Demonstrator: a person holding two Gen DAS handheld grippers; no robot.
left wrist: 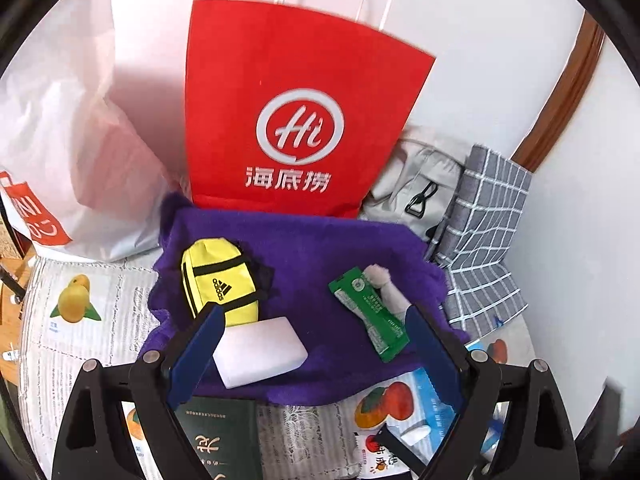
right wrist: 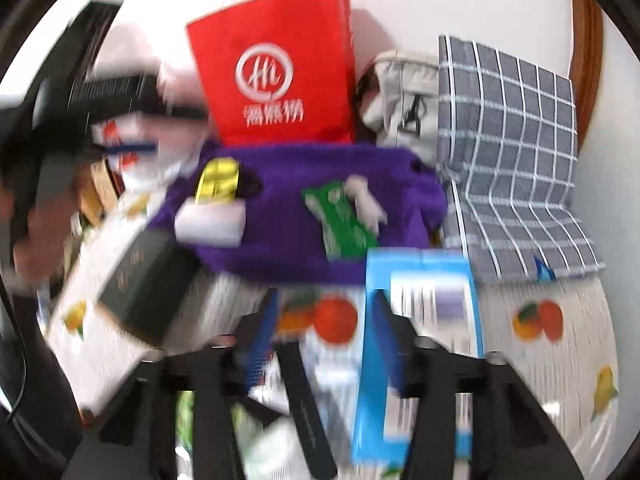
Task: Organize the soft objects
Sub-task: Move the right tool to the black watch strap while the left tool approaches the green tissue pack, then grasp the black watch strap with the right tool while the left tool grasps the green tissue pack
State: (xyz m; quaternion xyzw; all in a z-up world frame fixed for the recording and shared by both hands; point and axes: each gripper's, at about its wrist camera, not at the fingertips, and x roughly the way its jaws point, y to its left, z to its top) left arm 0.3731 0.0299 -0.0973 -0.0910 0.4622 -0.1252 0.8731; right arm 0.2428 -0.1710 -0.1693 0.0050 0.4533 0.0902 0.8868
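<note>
On purple towel (left wrist: 320, 248), green packet (left wrist: 370, 314) lies diagonal; left gripper (left wrist: 316, 344) agape, right unclear

red paper bag (left wrist: 296, 112), green booklet (left wrist: 218, 436), blue box (right wrist: 424, 344)

Bright, even light; right view motion-blurred

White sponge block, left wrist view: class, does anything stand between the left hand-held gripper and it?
Nothing visible does. The left hand-held gripper is open, and the white sponge block lies uncovered on the purple towel, beside the left finger.
</note>
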